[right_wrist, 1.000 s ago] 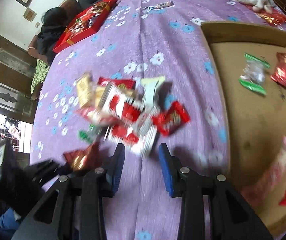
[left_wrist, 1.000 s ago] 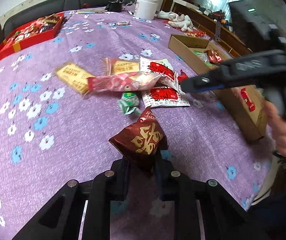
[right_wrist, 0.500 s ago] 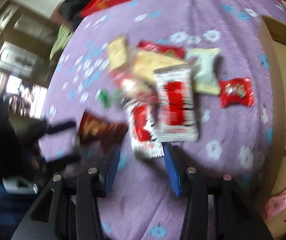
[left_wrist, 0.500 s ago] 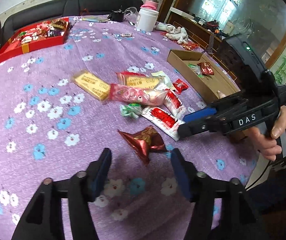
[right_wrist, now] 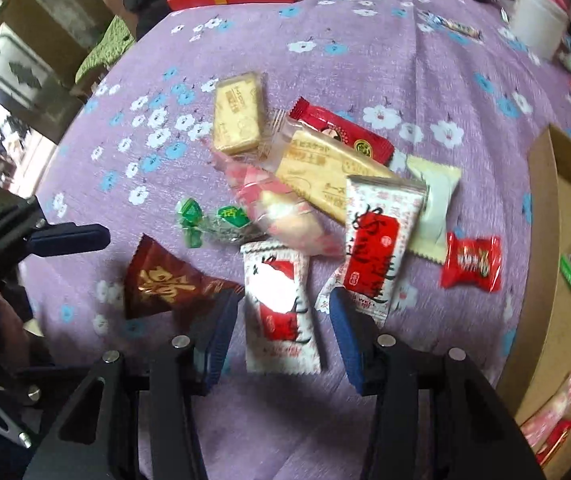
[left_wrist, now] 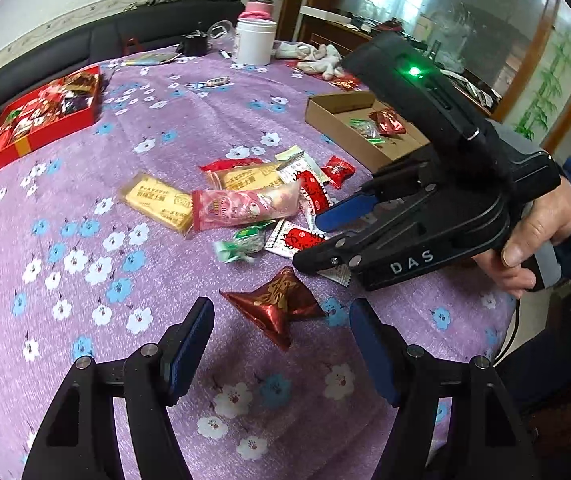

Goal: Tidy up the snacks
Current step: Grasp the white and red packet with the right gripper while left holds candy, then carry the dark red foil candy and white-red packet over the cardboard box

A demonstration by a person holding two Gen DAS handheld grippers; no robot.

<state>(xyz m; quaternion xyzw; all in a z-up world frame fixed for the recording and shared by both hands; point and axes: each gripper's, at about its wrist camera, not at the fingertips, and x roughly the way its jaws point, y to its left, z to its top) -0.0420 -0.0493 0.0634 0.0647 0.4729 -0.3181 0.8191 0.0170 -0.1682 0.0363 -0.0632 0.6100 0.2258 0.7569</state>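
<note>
We read the white-and-red packet (right_wrist: 281,312) as the snack next in line. It lies flat on the purple flowered tabletop (right_wrist: 365,40) at the near edge of the loose pile, with its long axis running straight away from the right gripper (right_wrist: 283,332). Its near half sits between the two blue pads, so the jaws straddle its narrow width, and the right hand is clearly the nearer one. Those jaws have just been opening and now stand partly apart; we see a little gap on either side of the wrapper, so nothing is pinched yet.

Just to its left lies the dark red foil pouch (left_wrist: 277,308), resting free on the cloth ahead of the left gripper (left_wrist: 281,344). The left jaws have also just been opening and now stand wide and empty, with the pouch released between and beyond their tips.

Further out, the cardboard box (left_wrist: 337,120) on the right already holds a few sweets, and a red tray (left_wrist: 45,136) of snacks sits at the far left.
</note>
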